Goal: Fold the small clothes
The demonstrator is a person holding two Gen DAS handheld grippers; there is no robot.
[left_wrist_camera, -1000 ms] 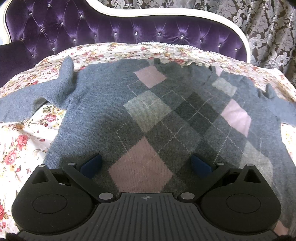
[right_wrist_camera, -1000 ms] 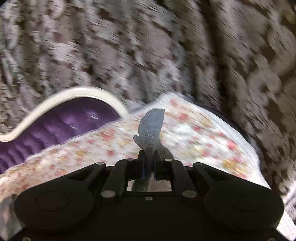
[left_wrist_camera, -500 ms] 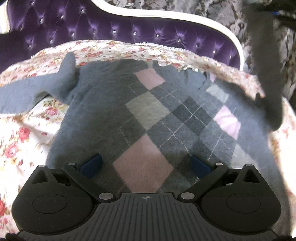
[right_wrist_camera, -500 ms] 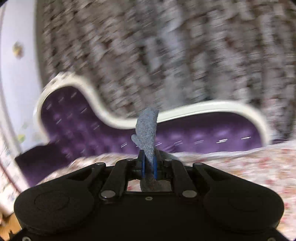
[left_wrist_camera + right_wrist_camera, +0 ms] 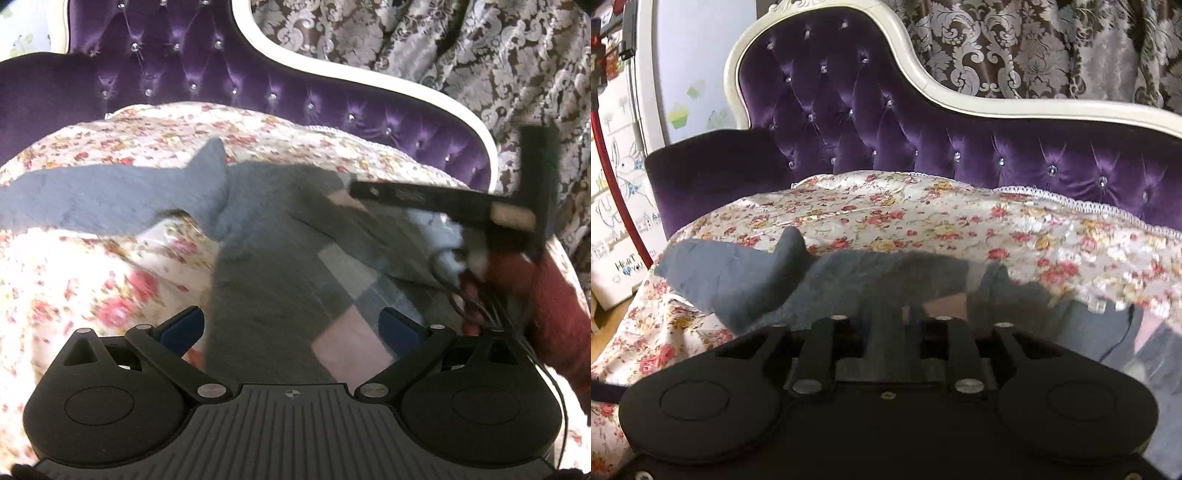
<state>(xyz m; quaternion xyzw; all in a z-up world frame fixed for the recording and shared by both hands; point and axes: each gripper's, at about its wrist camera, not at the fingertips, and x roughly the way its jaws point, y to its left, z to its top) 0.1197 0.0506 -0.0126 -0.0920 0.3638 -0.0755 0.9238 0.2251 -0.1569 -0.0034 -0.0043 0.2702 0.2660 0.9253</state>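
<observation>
A small grey argyle sweater (image 5: 266,266) (image 5: 849,280) lies flat on a floral cloth (image 5: 74,277). One sleeve (image 5: 110,195) (image 5: 738,273) stretches out to the left. The other sleeve (image 5: 351,236) is folded across the chest. My left gripper (image 5: 291,328) hovers open over the sweater's lower body, with nothing between its blue pads. My right gripper (image 5: 360,192) (image 5: 892,325) is low over the folded sleeve, held by a hand in a red sleeve (image 5: 535,288). Its jaws are opening, and the sleeve's cloth still lies loosely between them.
The floral cloth (image 5: 923,214) covers the seat of a purple tufted sofa (image 5: 184,74) (image 5: 886,122) with a white frame. A patterned curtain (image 5: 443,55) hangs behind it. Printed boxes (image 5: 613,184) stand off the sofa's left end.
My right gripper swung the gripped sleeve from the sofa's right side across the sweater, came down, and its jaws parted. The left gripper drifted left and up, staying open.
</observation>
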